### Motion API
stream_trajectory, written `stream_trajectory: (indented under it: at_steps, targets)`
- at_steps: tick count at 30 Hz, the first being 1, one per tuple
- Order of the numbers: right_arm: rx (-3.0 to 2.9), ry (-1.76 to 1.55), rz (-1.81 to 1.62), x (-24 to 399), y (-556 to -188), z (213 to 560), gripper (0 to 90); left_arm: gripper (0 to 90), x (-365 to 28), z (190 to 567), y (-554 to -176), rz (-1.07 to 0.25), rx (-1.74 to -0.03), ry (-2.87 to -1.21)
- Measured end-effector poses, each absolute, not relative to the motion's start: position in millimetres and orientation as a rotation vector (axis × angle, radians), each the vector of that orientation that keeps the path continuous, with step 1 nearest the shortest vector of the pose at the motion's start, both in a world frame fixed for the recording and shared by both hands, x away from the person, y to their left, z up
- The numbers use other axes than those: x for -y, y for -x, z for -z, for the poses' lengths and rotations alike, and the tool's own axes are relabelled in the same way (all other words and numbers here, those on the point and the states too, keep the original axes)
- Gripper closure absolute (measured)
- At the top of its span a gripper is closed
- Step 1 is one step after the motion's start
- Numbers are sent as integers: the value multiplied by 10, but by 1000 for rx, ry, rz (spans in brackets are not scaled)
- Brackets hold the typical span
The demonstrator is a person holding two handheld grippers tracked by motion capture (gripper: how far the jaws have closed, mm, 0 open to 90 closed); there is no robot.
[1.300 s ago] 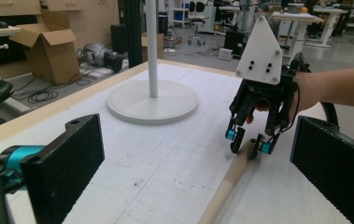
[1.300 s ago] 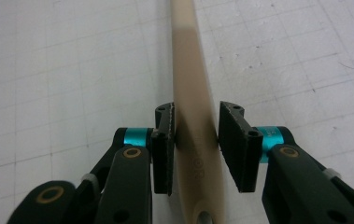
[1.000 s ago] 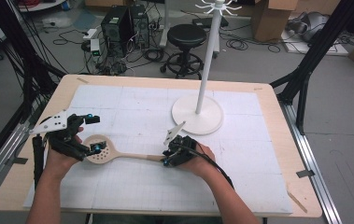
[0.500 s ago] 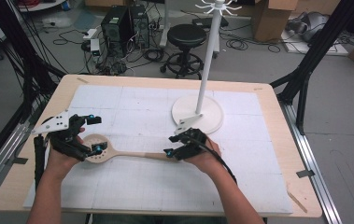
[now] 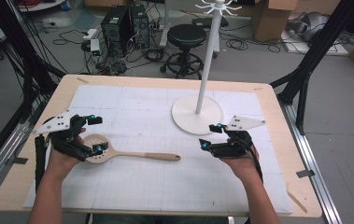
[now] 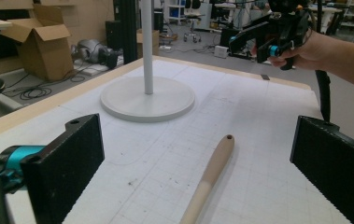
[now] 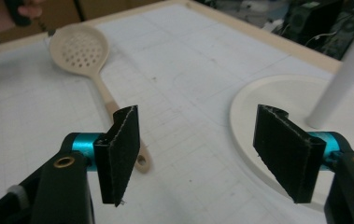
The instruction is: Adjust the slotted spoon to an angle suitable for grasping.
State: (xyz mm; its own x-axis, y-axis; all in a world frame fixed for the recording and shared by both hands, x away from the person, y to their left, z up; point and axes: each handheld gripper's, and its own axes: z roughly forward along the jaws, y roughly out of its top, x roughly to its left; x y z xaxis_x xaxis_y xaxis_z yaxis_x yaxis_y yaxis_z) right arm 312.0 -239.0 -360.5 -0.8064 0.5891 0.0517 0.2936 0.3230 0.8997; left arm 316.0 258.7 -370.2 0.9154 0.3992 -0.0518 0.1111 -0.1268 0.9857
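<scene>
A wooden slotted spoon [image 5: 118, 153] lies flat on the white mat, its round head to the left and its handle pointing right. My left gripper [image 5: 97, 134] is open just above the spoon's head, one jaw on each side of it. In the left gripper view the handle [image 6: 214, 161] runs forward between the two wide-apart jaws. My right gripper [image 5: 210, 136] is open and holds nothing, a short way right of the handle's end. In the right gripper view the spoon [image 7: 79, 46] lies ahead and to the left, and its handle end passes behind the left jaw.
A white stand with a round base [image 5: 197, 114] and a tall pole [image 5: 208, 65] rises at the back middle of the table, just behind the right gripper. The base [image 7: 282, 98] is close ahead of the right jaws. The wooden table edge [image 5: 277, 107] frames the mat.
My right gripper has drawn back to the right from the spoon's handle end, which now lies bare. The left gripper and the spoon have stayed nearly still.
</scene>
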Motion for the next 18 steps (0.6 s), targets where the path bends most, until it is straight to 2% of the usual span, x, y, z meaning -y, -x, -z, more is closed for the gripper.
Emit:
stream_trajectory:
  at_steps: [9,14,18]
  targets:
    - [-2110,-944,-1576,2764,-3047,3679,209,34,-2530,3737,-3190,-237,-387,-1696]
    - [-2085,-951,-1591,2783,-3091,3661,154,34,-2495,3748,-3179,-228,-384,-1723]
    - [-2084,-945,-1591,2771,-3099,3652,150,34,-2491,3737,-3163,-232,-378,-1725]
